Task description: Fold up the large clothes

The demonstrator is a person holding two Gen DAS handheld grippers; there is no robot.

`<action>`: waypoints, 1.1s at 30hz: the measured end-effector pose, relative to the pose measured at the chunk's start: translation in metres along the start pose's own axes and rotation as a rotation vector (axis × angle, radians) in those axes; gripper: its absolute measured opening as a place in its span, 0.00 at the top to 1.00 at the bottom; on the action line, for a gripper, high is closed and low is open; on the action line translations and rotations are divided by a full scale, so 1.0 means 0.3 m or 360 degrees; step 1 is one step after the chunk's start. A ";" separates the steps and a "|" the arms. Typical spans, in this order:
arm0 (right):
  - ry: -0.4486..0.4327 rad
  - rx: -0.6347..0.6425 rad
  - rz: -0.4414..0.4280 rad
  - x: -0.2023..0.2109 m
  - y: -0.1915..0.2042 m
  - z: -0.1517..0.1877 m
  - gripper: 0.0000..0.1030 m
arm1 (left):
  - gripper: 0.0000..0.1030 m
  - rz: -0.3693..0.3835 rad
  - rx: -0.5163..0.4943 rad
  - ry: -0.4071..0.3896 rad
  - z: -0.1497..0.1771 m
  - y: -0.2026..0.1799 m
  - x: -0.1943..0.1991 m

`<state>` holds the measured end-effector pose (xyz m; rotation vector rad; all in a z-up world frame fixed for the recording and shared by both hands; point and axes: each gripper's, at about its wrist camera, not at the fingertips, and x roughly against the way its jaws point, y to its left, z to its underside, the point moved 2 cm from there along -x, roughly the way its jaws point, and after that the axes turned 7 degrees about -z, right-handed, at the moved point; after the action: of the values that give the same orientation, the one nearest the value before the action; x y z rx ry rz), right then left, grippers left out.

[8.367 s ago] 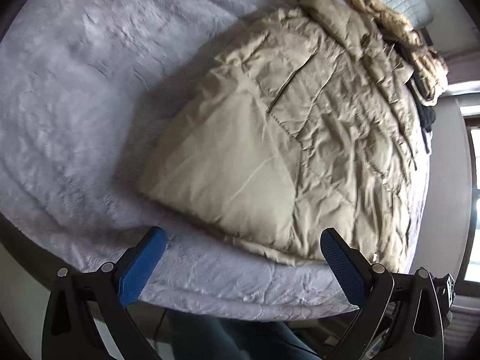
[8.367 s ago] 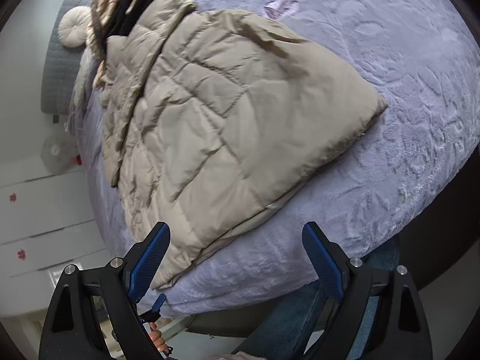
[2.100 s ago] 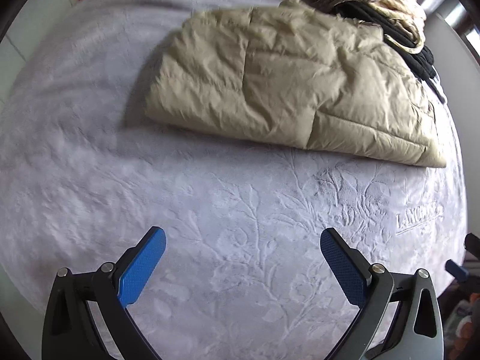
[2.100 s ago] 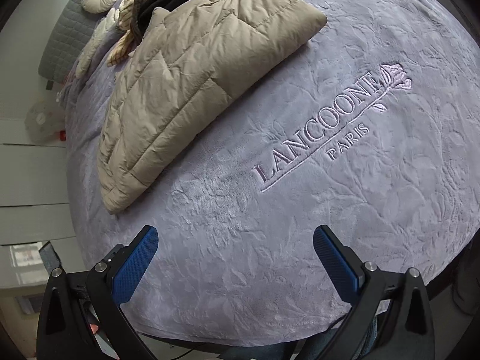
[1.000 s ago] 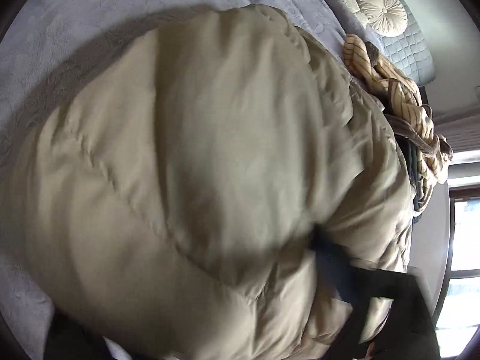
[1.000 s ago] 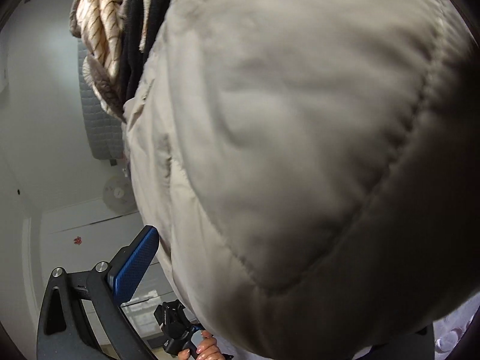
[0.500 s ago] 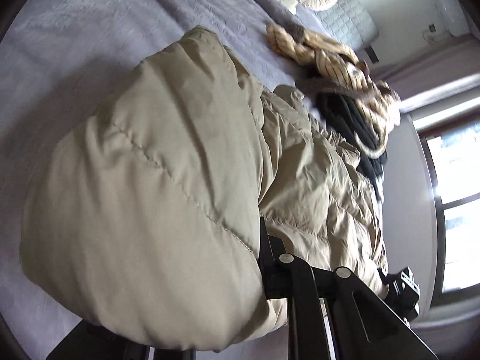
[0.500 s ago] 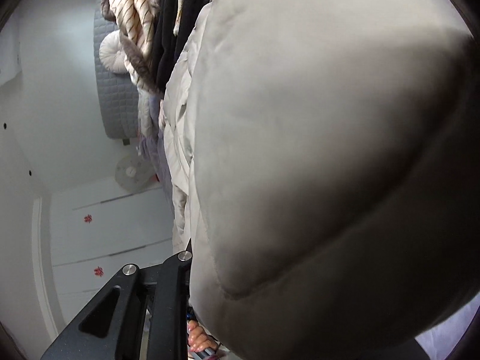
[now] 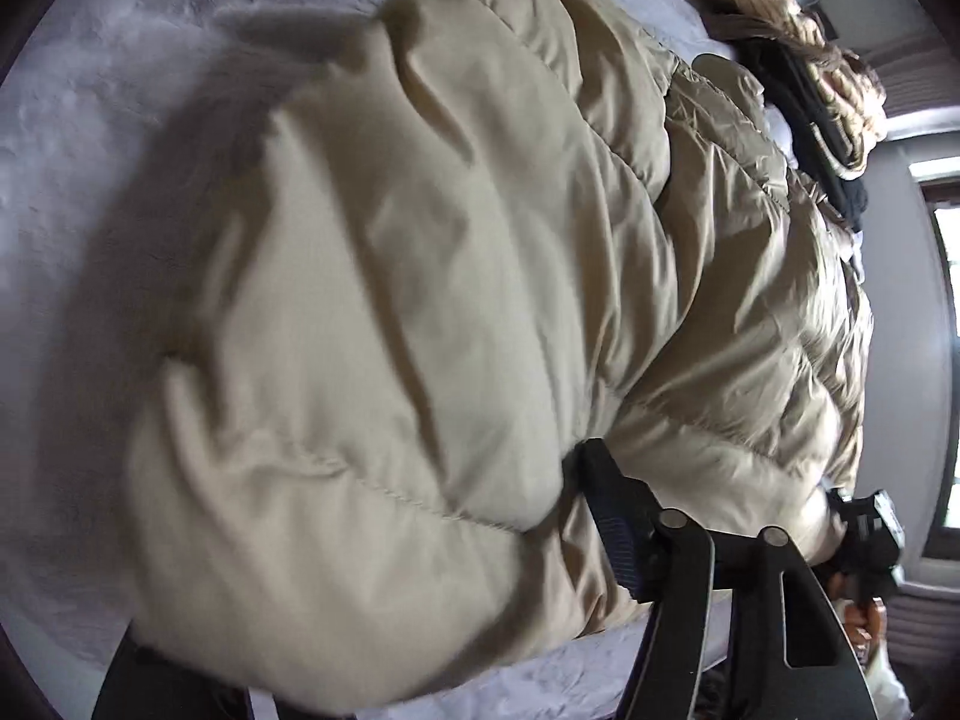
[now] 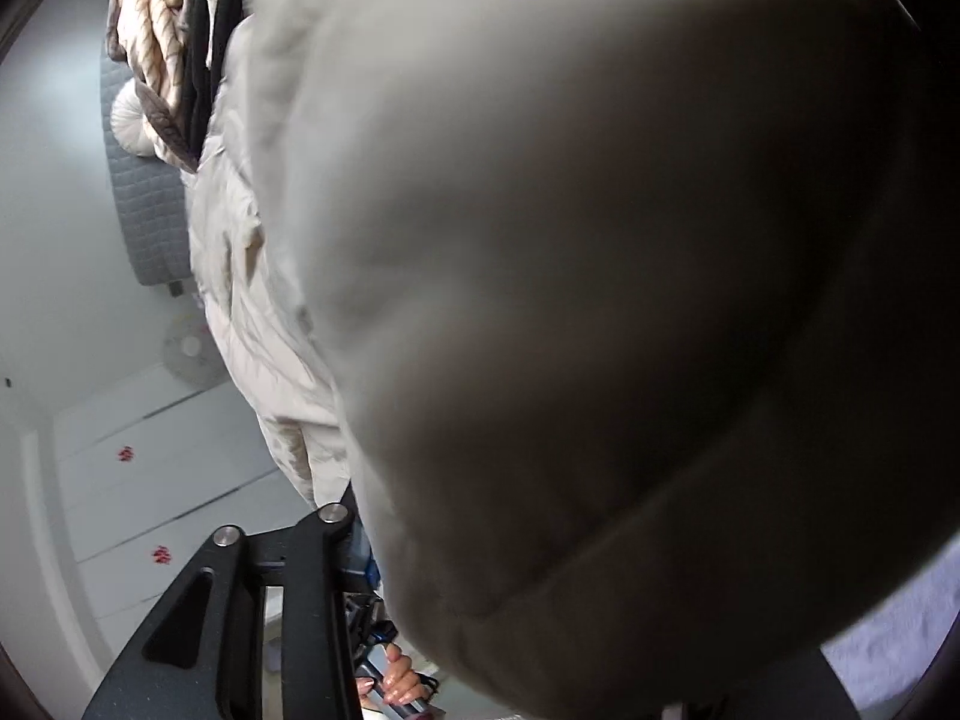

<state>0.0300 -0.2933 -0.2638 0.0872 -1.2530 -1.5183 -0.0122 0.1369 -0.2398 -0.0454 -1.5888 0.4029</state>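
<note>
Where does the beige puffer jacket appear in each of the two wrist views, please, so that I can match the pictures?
Left wrist: the beige puffer jacket fills the centre, bulging over the left gripper, on the grey bedspread.
Right wrist: it fills the centre and right, blurred and close, hiding most of the right gripper.
Shared landmark: the striped tan-and-black clothes pile, upper right in the left view, upper left in the right.

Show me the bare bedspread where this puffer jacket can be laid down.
Bare lavender bedspread lies left of the beige puffer jacket, out to the bed's edge; a thin strip shows below its near hem. Crowded: the far right corner, where the striped and black clothes are piled. The right wrist view is mostly jacket.
</note>
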 end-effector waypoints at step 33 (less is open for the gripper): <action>-0.0343 0.0756 0.0796 -0.049 0.317 -0.211 0.79 | 0.21 -0.0585 -0.0171 -0.0391 -0.496 -0.105 -0.005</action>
<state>0.1396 -0.3063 -0.2308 -0.0794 -1.6447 -0.7995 0.1396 0.1409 -0.2317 0.2192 -1.8156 0.0357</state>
